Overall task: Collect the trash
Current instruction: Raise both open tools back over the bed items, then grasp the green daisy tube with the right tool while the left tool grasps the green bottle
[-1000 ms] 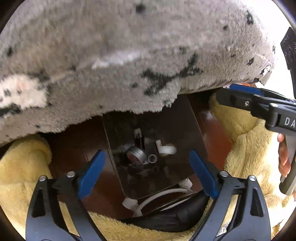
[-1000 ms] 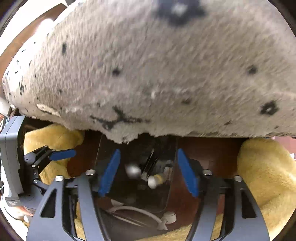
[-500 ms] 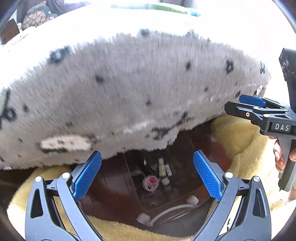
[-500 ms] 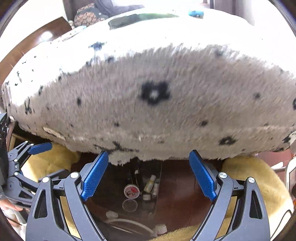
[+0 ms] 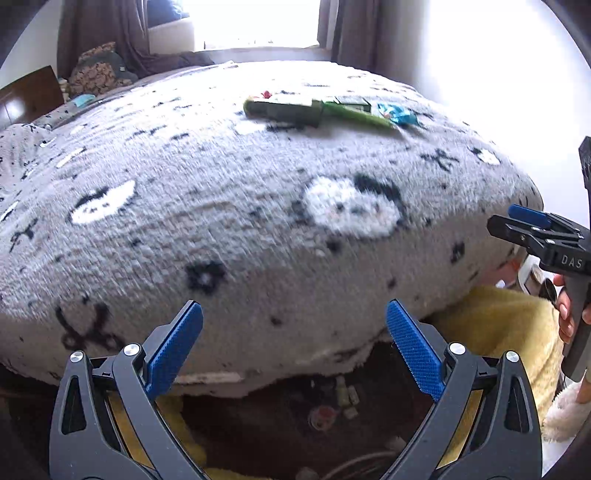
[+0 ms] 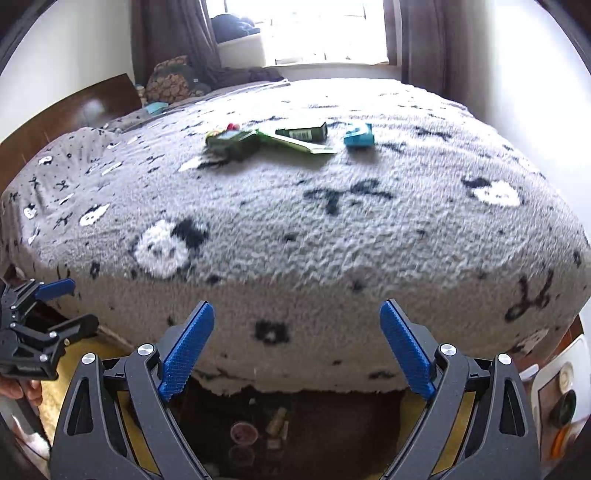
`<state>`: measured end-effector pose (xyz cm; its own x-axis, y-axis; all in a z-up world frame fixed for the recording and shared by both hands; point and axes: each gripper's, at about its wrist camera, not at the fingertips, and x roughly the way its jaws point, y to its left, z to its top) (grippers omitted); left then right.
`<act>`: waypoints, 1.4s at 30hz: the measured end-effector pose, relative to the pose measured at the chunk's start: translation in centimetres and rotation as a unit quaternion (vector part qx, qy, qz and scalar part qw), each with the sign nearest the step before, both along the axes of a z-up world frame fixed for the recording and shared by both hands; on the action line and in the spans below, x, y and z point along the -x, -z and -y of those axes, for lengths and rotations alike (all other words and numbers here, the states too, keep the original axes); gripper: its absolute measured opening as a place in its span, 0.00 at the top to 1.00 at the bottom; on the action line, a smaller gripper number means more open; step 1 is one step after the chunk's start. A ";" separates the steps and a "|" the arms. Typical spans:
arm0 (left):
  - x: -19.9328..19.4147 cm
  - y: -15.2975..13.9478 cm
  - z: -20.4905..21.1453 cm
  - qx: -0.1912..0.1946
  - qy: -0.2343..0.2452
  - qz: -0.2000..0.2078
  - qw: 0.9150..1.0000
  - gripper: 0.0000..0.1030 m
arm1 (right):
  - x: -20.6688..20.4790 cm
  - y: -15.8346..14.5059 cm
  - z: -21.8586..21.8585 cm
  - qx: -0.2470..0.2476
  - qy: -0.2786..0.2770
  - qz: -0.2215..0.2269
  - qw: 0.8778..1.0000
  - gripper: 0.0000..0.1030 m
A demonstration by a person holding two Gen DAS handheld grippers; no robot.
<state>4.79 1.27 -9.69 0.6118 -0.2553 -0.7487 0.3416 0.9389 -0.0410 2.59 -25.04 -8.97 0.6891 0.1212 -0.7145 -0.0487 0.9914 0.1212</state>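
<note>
Both the left hand-held gripper and right hand-held gripper gape wide and empty. The trash lies at twelve o'clock on the grey fleece bed: a dark green carton, probably light and crushable, best pinched across its narrow sides, beside a crinkly blue wrapper.

We see a bed under a fuzzy grey blanket with black-and-white motifs, 1 bright window, brown curtains, white walls, dark wood floor.
</note>
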 end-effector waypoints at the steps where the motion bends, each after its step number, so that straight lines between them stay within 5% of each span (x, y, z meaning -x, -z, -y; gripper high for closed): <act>1: -0.5 -0.2 -0.1 0.000 -0.003 0.003 1.000 0.08 | -0.3 -0.3 0.1 0.003 0.000 0.004 1.000 0.11; 28: -14.1 -0.5 0.2 -0.001 -0.042 0.004 0.999 0.08 | -17.2 -0.7 -0.7 0.056 -0.003 0.011 0.998 0.11; 39: -18.0 -0.5 2.5 -0.003 -0.029 -0.005 1.000 0.08 | -26.1 1.4 -4.5 0.095 -0.056 -0.028 0.993 0.43; 42: -19.0 -0.4 3.0 -0.002 -0.027 -0.010 1.000 0.08 | -27.1 1.5 -4.5 0.089 -0.060 -0.036 0.994 0.58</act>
